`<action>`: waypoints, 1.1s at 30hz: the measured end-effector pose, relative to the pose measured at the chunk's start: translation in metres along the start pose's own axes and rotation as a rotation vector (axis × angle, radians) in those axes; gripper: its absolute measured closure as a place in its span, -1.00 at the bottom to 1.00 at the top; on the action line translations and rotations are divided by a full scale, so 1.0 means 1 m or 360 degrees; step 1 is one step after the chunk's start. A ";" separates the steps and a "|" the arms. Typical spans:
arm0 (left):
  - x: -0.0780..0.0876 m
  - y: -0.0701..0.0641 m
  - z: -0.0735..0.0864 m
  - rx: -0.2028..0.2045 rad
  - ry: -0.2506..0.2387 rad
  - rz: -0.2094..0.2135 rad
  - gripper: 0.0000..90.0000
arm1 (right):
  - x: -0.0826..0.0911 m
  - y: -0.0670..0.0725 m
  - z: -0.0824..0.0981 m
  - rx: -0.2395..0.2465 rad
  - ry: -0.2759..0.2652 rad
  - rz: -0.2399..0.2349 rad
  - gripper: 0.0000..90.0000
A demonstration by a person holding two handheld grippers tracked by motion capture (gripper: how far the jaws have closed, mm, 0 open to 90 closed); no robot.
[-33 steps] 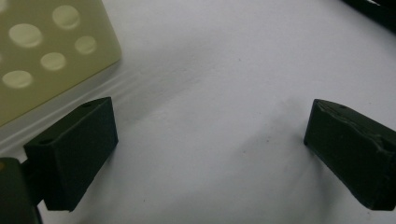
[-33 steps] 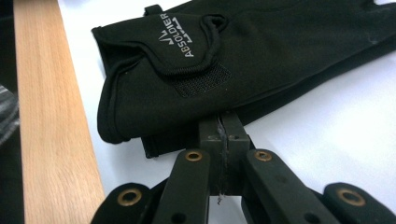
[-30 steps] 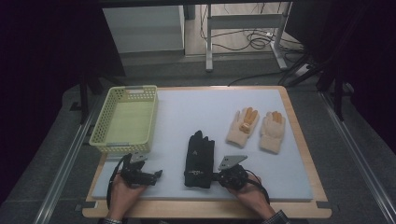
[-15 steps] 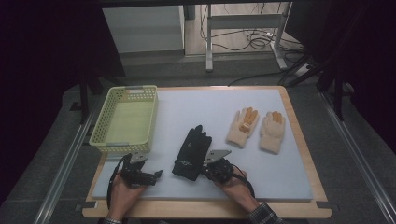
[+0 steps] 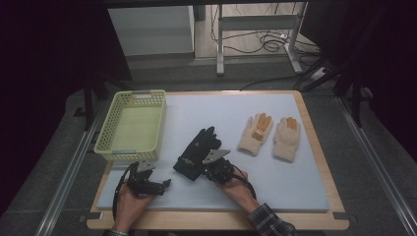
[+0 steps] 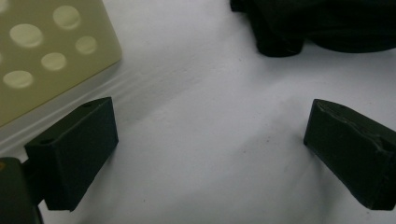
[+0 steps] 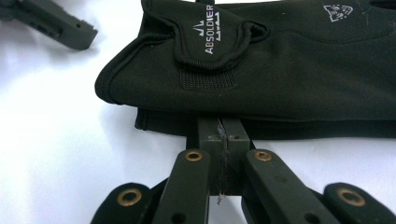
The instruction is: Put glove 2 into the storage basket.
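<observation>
— Near the table's (image 5: 314,147) front edge, what's pinched?
— Right gripper (image 7: 219,140) closed on the black gloves' (image 5: 195,153) cuff (pads hidden beneath, seemingly). Left gripper (image 6: 210,154) spread, beside the basket (image 5: 133,125).

Right gripper (image 5: 212,166) dragged black gloves (image 5: 196,152) leftward, rotating them.

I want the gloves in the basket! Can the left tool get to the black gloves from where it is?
Probably yes. The left tool is open, and bare white mat lies between it and the black gloves. The right tool already grips their cuff edge, though.
</observation>
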State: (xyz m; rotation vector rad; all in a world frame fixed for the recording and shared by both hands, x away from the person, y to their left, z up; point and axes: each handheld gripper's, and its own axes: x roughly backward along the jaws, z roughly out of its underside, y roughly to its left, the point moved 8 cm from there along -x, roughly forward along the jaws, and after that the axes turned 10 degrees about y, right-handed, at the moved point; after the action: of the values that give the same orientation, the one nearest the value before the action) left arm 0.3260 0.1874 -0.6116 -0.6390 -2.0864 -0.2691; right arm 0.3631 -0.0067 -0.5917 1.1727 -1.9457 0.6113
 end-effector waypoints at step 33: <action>0.000 0.000 0.000 0.0010 0.0000 0.0001 -0.93 | 0.026 -0.015 0.005 -0.0038 -0.0055 0.0033 0.47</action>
State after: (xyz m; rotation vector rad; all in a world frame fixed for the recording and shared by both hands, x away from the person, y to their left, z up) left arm 0.3262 0.1874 -0.6117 -0.6363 -2.0860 -0.2622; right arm 0.3673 -0.0308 -0.5739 1.1570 -1.9909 0.5808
